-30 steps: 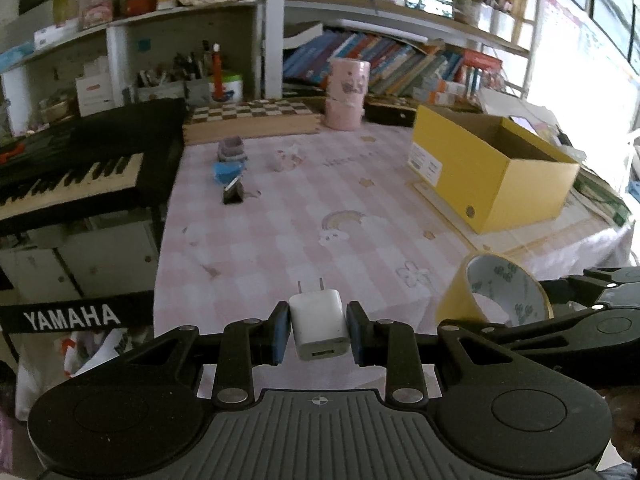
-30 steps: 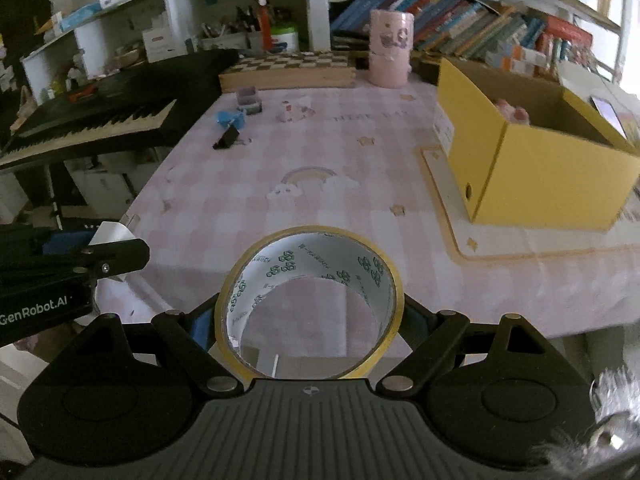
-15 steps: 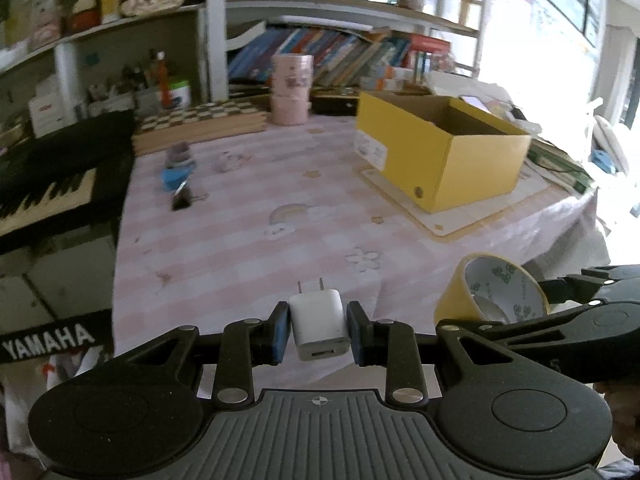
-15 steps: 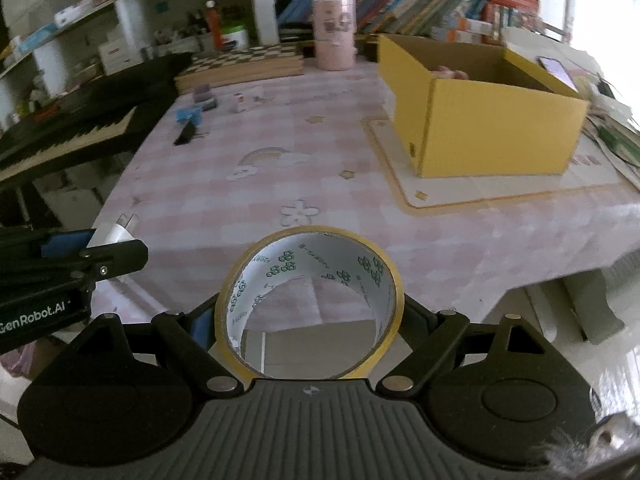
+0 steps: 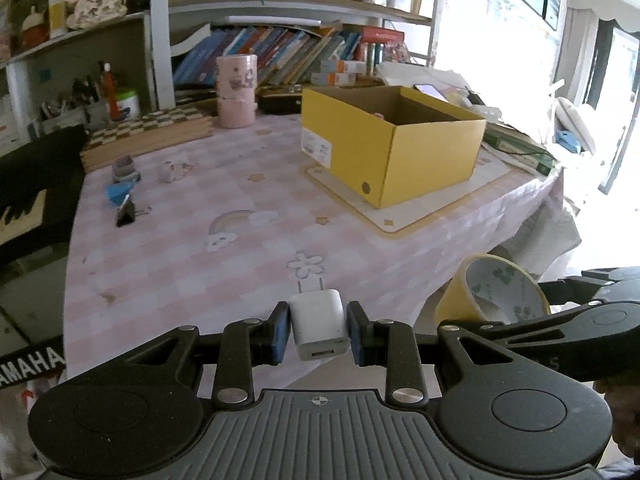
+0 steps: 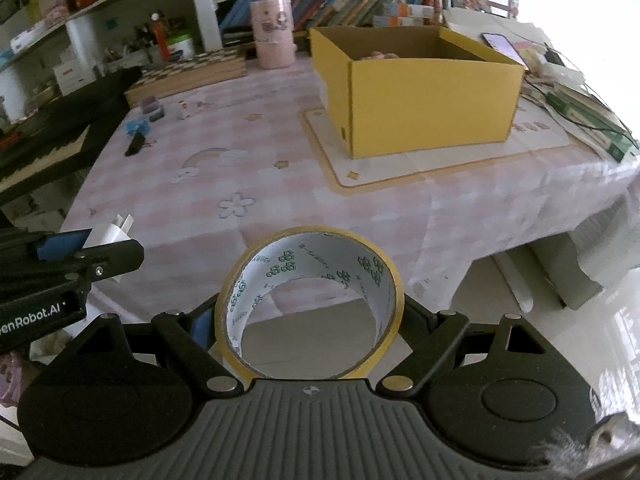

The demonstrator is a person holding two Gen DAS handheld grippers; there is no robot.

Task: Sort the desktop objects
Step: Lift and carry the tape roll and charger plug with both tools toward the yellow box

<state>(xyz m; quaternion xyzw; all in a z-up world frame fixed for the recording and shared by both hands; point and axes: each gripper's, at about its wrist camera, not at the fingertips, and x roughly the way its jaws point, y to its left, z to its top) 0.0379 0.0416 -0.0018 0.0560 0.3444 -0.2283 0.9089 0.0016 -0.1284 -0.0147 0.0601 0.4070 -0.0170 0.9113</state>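
Fingers of the left gripper pinch a white USB charger by its two sides, its prongs pointing forward over the near edge of the counter, which wears a pink checked cloth. On the far left of the counter lie a black binder clip, a small blue object and a small greyish object just behind it. Toward the back stands a pink cylindrical container. Right of centre an open yellow cardboard box sits on a pale mat, well ahead of both grippers. Off the counter's near right edge, the right gripper holds a roll of yellow tape between widely spread fingers, which press on its outer rim from both sides; the roll's hollow faces the camera, showing green print on its white inner core. The two grippers sit side by side, close together.
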